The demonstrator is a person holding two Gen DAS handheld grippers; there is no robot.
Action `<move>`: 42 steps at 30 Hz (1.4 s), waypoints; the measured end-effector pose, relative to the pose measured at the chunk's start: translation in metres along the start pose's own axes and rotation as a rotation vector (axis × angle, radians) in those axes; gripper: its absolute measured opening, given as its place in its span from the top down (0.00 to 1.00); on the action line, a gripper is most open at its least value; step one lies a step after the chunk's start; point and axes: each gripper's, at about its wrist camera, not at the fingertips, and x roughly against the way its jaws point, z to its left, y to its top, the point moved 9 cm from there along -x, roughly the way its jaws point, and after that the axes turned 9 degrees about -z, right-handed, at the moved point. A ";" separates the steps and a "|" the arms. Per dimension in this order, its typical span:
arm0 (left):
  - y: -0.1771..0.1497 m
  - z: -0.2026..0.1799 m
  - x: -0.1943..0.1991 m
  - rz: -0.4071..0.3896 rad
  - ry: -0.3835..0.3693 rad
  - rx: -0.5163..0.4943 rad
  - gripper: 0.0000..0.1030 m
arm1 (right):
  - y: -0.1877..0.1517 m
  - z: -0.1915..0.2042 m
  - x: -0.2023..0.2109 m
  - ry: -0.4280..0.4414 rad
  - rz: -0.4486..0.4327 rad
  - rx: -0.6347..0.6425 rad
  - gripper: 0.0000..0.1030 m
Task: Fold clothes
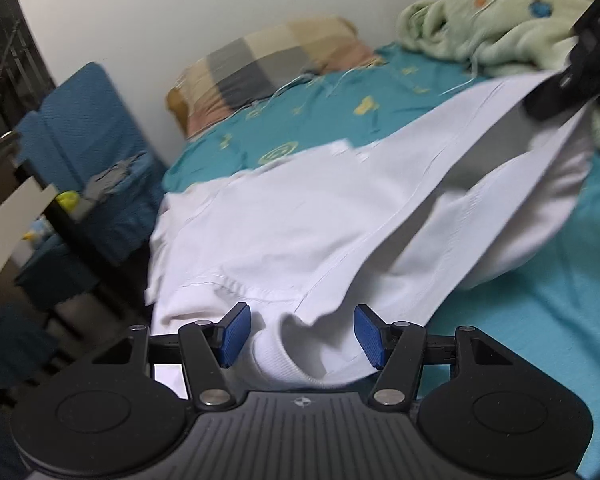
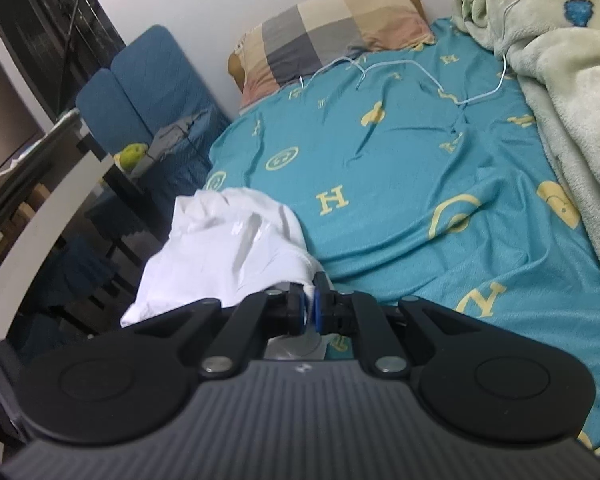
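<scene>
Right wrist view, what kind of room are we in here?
Most likely a bedroom: a bed with a teal patterned sheet, a checked pillow against the wall, and a pale green fleece blanket bunched along one side.

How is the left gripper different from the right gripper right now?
The left gripper has its blue pads wide apart, while the right gripper is shut tight. The left grips nothing; the right pinches an edge of the white garment and holds it up. Both are black with blue pads.
</scene>
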 end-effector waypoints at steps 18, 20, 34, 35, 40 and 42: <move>0.109 0.108 0.120 -0.447 0.187 0.446 0.95 | 0.025 -0.002 0.007 -0.129 -0.093 0.183 0.92; 0.140 0.118 0.158 -0.534 0.191 0.456 0.96 | 0.057 0.018 0.031 -0.107 -0.174 0.205 0.92; 0.341 0.234 0.463 -0.934 0.148 0.586 0.96 | 0.289 0.208 0.315 0.060 -0.727 0.463 0.92; 0.350 0.235 0.484 -0.949 0.149 0.573 0.96 | 0.296 0.215 0.336 0.062 -0.758 0.473 0.92; 0.377 0.230 0.575 -1.006 0.156 0.524 0.95 | 0.318 0.236 0.419 0.077 -0.854 0.490 0.92; 0.381 0.221 0.597 -1.018 0.152 0.511 0.95 | 0.324 0.234 0.439 0.078 -0.868 0.478 0.92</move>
